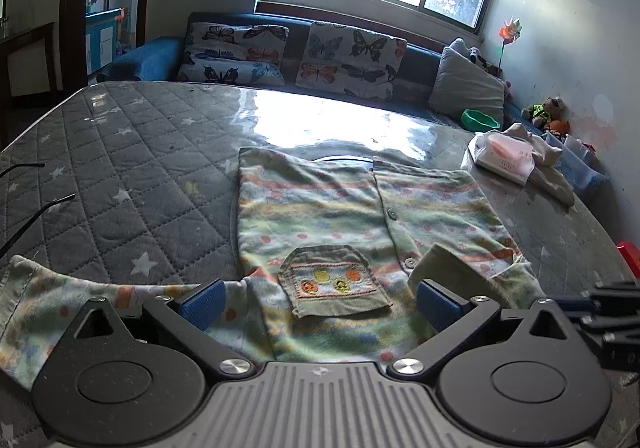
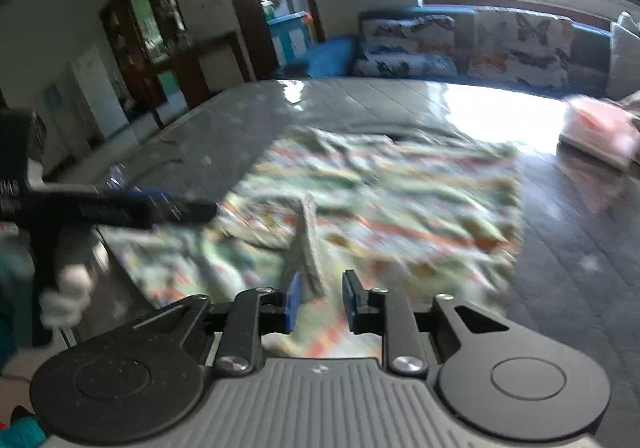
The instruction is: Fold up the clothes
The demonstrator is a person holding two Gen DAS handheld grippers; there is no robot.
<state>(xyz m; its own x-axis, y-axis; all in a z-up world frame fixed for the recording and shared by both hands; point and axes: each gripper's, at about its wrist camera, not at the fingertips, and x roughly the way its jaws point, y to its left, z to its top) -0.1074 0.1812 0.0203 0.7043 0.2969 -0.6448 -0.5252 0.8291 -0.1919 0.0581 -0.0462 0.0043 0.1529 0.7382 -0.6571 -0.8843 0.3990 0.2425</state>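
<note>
A small patterned child's shirt with a front pocket and buttons lies flat on the grey quilted mattress. One sleeve stretches left; the other sleeve's cuff is folded onto the body. My left gripper is open wide over the shirt's lower part, empty. In the blurred right wrist view the shirt lies ahead, and my right gripper is open with the sleeve cuff standing between its pads, against the left one. The left gripper's fingers show at the left.
A tissue pack and a pale cloth lie at the mattress's right edge. A blue sofa with butterfly cushions stands behind. A green bowl and soft toys are at the far right. Thin black cables cross the left edge.
</note>
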